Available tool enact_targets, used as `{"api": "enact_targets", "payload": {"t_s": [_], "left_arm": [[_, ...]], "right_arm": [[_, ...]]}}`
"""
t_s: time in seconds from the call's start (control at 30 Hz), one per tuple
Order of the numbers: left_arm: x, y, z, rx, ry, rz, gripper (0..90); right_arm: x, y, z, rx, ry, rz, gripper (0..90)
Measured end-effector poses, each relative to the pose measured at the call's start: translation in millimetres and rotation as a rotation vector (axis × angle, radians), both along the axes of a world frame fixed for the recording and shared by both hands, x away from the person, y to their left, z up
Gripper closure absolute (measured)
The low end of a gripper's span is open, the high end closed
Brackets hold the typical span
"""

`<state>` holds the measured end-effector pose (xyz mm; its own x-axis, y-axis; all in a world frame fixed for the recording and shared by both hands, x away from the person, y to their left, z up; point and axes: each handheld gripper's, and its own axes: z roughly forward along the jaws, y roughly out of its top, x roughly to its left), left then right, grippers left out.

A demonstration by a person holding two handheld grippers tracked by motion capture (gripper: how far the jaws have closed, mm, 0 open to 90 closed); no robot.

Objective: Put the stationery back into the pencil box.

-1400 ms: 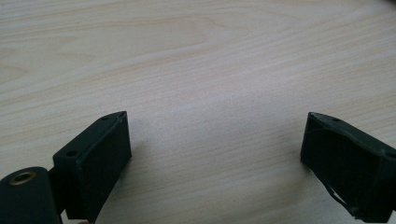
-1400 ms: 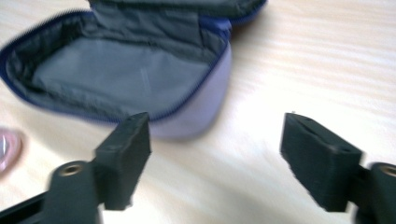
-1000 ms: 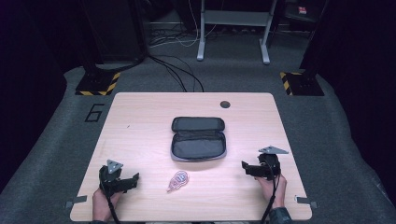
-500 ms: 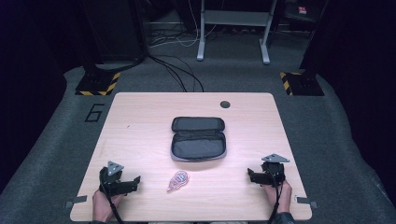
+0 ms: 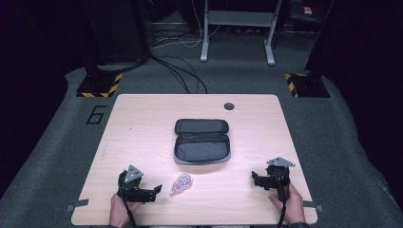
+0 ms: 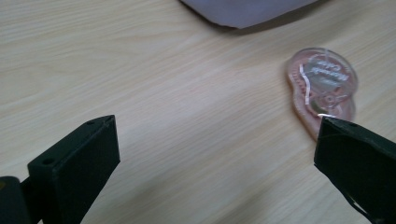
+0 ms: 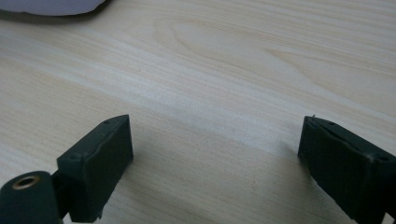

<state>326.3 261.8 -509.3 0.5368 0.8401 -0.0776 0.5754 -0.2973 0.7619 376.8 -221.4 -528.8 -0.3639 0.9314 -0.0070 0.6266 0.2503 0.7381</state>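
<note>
On the table (image 5: 142, 137), the correction-tape dispenser (image 5: 181, 184) lies before the open case (image 5: 202, 147).

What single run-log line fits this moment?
left tool: open, jaws just opening, empty | correction tape: on table beside it | right tool: open, empty | case: open

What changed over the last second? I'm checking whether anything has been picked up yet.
Nothing picked up. The left gripper slid toward the pink tape dispenser, its jaws just opening, nothing between them. The right gripper drew back toward the near edge. The open case stayed put.
</note>
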Motion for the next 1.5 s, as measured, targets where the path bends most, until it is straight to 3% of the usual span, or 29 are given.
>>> {"api": "enact_targets", "payload": {"t_s": [0.23, 0.4, 0.5, 0.87, 1.03, 1.23, 1.33, 1.37, 1.5], "left_arm": [[2.9, -29.7, -2.3, 0.022, 0.005, -0.088, 0.4], [5.5, -42.0, -6.3, 0.021, 0.013, -0.106, 0.5], [7.3, -53.6, -8.0, 0.046, 0.010, -0.140, 0.9], [11.7, -72.2, -10.6, 0.060, 0.012, -0.193, 16.3], [10.8, -75.0, -13.6, 0.099, 0.003, -0.193, 27.5], [10.9, -73.7, -12.6, 0.091, 0.004, -0.184, 36.9], [6.7, -76.4, -14.3, 0.088, -0.027, -0.170, 47.4], [6.2, -75.8, -14.0, 0.103, -0.029, -0.175, 48.9], [5.4, -74.9, -14.5, 0.096, -0.036, -0.178, 49.8]], "right_arm": [[0.6, -3.4, -0.2, 0.006, 0.005, 0.042, 7.6], [0.5, -3.8, -0.3, 0.006, 0.004, 0.047, 7.6], [0.5, -3.8, -0.3, 0.006, 0.004, 0.047, 7.6], [0.7, -4.7, -0.1, -0.002, 0.011, 0.057, 7.4], [0.6, -4.7, -0.1, -0.001, 0.011, 0.056, 7.4], [0.6, -4.7, -0.1, -0.002, 0.011, 0.057, 7.4], [0.6, -4.7, -0.1, -0.002, 0.011, 0.057, 7.4], [0.6, -4.7, -0.1, -0.002, 0.011, 0.057, 7.4], [0.6, -4.8, -0.1, -0.002, 0.011, 0.058, 7.4]]}}
